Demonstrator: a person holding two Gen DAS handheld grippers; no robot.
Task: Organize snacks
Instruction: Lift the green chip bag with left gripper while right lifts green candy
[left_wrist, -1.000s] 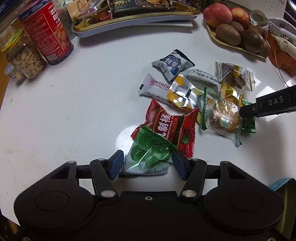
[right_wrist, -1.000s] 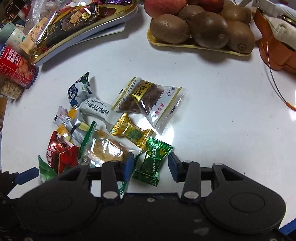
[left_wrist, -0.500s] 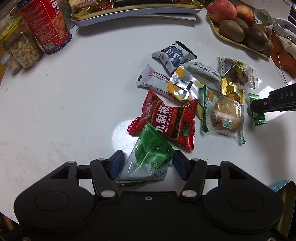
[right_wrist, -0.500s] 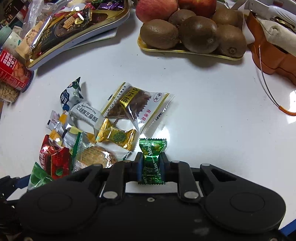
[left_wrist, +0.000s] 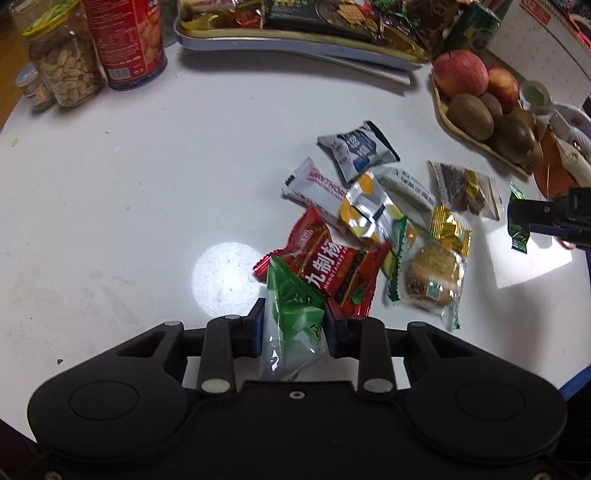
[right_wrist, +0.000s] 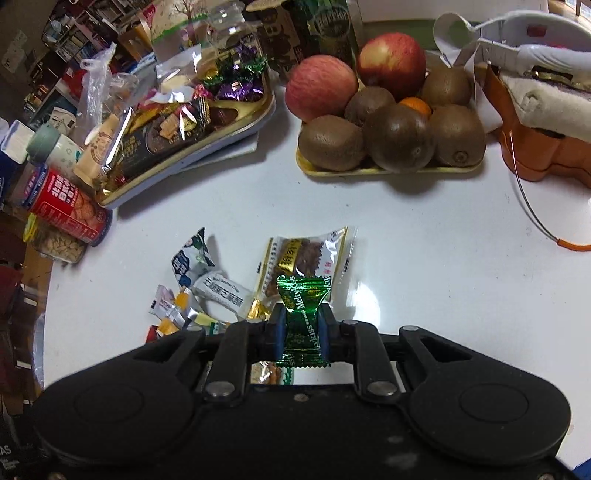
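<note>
Green wrappers gripped in my 2 grippers
My left gripper (left_wrist: 294, 329) has just closed onto the green-and-clear plastic snack pouch (left_wrist: 293, 314); my right gripper (right_wrist: 303, 334) pinches the green foil candy (right_wrist: 303, 321) above the white table (right_wrist: 424, 240).

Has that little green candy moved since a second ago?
Yes. The green candy lay on the table beside the gold candy; now the right hand-held gripper holds it lifted above the pile.
</note>
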